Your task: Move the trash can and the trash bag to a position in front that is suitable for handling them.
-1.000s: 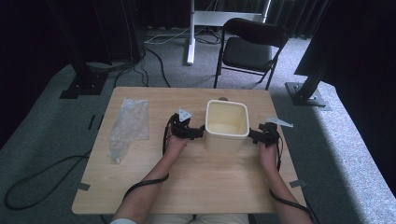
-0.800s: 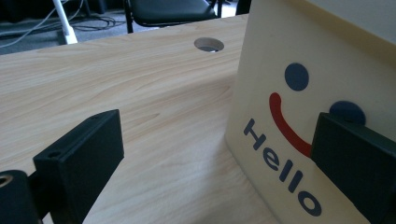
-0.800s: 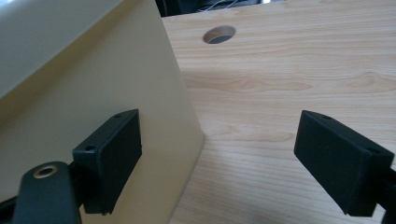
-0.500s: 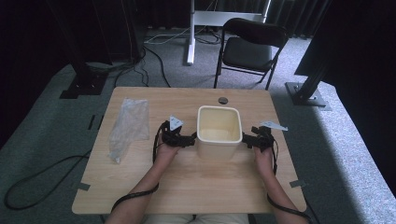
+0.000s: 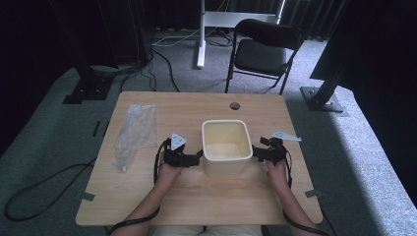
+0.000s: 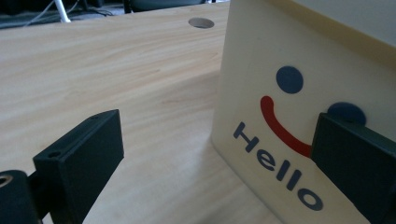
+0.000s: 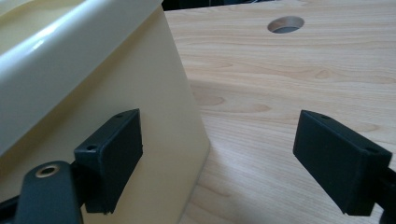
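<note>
A wooden table (image 5: 147,196) stands on grey carpet (image 5: 44,142). Beyond the table's far edge is a black folding chair (image 5: 263,46), and left of the chair a white post (image 5: 200,34) rises from a white base. Black cables (image 5: 162,49) run over the carpet between that post and the table; another cable (image 5: 34,189) loops on the carpet left of the table. Dark stands (image 5: 88,83) flank the table's far corners, one at left, one (image 5: 324,93) at right. Behind the chair hang dark curtains (image 5: 314,19). The table has a round hole (image 5: 235,105) near its far edge. Daylight falls on the carpet around the chair.
</note>
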A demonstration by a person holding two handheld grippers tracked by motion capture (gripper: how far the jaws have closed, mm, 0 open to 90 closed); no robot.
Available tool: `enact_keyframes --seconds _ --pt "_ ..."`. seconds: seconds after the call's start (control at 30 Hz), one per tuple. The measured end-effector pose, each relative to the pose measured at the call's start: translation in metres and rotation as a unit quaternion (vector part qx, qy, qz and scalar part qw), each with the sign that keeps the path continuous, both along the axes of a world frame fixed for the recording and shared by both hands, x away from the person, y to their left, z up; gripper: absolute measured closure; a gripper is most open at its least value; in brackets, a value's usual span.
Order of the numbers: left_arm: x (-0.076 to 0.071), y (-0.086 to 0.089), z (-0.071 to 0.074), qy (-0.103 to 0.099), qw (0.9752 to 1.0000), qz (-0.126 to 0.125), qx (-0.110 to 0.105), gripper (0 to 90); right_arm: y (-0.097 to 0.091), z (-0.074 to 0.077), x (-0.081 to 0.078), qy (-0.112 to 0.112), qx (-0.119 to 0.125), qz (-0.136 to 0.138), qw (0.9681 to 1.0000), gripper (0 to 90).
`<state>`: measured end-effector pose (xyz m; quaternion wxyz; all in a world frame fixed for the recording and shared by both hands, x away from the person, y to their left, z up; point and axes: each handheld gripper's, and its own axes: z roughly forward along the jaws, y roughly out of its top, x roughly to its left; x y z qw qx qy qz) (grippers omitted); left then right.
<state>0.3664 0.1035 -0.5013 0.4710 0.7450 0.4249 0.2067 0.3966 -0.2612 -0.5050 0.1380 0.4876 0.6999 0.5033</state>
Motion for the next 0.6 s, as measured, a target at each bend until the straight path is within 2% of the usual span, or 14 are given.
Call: enact_keyframes --seconds 0.1,0.23,0.4,0.6 --pt "-0.010 0.001 -0.001 0.000 1.0000 0.004 -0.007 3.1 0.002 0.001 -0.004 0.005 0.002 0.008 1.0000 15.1" --pt "-0.023 0.002 -0.001 -0.011 0.9999 -0.002 -0.001 3.0 0.002 -0.001 -0.010 0.005 0.008 0.018 0.9998 15.1" --pt "-0.037 0.005 -0.001 -0.009 0.9999 -0.008 -0.007 3.0 0.002 -0.002 -0.015 -0.002 0.010 0.035 0.9993 15.1" --pt "-0.052 0.006 -0.002 -0.004 0.9997 -0.022 -0.012 3.0 0.001 -0.003 -0.018 0.003 0.017 0.054 0.9984 15.1"
